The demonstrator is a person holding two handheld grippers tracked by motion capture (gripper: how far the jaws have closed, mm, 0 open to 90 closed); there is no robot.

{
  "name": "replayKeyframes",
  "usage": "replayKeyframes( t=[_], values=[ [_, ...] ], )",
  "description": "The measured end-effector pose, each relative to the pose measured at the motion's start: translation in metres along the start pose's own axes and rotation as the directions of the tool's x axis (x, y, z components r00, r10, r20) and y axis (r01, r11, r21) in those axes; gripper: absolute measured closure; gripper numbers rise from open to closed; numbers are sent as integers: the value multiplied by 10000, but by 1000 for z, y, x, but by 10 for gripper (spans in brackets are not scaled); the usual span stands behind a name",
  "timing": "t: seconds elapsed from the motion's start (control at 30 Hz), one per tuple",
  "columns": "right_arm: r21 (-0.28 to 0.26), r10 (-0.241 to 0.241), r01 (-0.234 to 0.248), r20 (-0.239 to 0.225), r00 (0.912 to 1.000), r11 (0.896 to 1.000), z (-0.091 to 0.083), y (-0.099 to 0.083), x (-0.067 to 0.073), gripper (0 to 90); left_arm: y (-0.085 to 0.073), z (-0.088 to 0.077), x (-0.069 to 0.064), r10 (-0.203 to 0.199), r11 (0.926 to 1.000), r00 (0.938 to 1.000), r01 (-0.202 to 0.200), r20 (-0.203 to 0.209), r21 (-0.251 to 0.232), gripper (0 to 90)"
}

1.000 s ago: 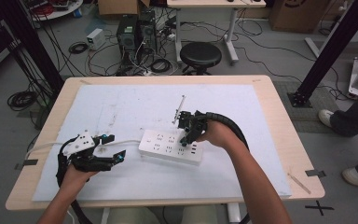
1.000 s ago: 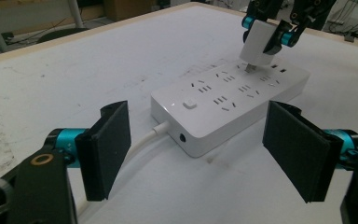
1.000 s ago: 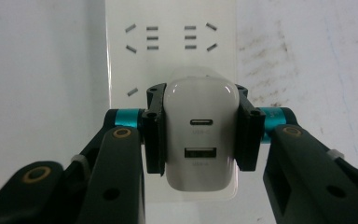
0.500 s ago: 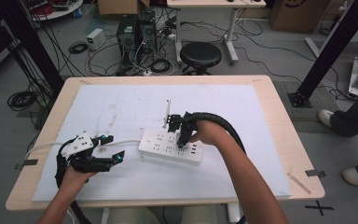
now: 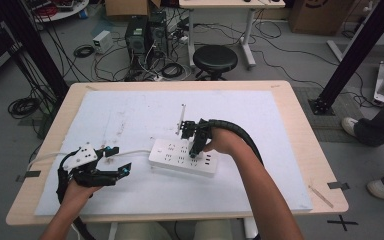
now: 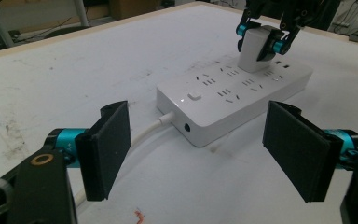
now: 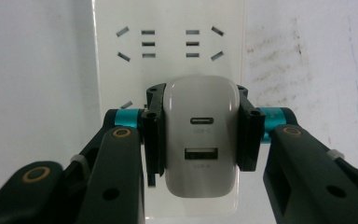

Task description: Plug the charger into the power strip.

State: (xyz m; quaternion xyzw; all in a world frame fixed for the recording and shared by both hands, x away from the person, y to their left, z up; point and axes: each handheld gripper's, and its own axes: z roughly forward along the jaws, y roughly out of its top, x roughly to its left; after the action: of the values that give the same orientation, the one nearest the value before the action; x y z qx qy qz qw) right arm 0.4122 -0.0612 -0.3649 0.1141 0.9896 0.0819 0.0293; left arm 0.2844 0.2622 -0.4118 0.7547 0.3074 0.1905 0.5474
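While the left gripper (image 5: 122,171) rests spread and empty beside the power strip (image 5: 182,157), the right gripper (image 5: 196,148) has descended from above onto it. Ahead of the left jaws, the charger (image 6: 255,50) touches the strip's sockets. Right jaws clamp the charger: insertion seems imminent.

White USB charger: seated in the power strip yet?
Cannot tell. The white USB charger stands upright against the white power strip; prongs hidden.
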Motion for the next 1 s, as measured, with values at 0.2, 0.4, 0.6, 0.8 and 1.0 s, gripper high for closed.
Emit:
replayKeyframes(
  t=[0.2,0.4,0.6,0.8,1.0],
  values=[
    [-1505,1208,-1187,49,9927,9815,-5,-17,-2,318,-1,0,2,-17,10000,10000,17,-24,-30,234],
    [-2657,2172,-2069,95,9761,9416,-18,-36,-1,216,1,1,0,-43,9999,10000,43,1,-106,234],
    [-3554,2839,-2562,273,9585,8989,-30,-59,3,216,2,3,1,-52,9999,10000,53,33,-144,234],
    [-4241,3362,-2930,290,9413,8569,-38,-85,9,215,4,6,0,-52,9998,10000,53,60,-179,234],
    [-4362,3638,-3148,312,9310,8430,-37,-101,13,215,3,7,-1,-24,9998,9999,26,116,-178,234]
  ],
)
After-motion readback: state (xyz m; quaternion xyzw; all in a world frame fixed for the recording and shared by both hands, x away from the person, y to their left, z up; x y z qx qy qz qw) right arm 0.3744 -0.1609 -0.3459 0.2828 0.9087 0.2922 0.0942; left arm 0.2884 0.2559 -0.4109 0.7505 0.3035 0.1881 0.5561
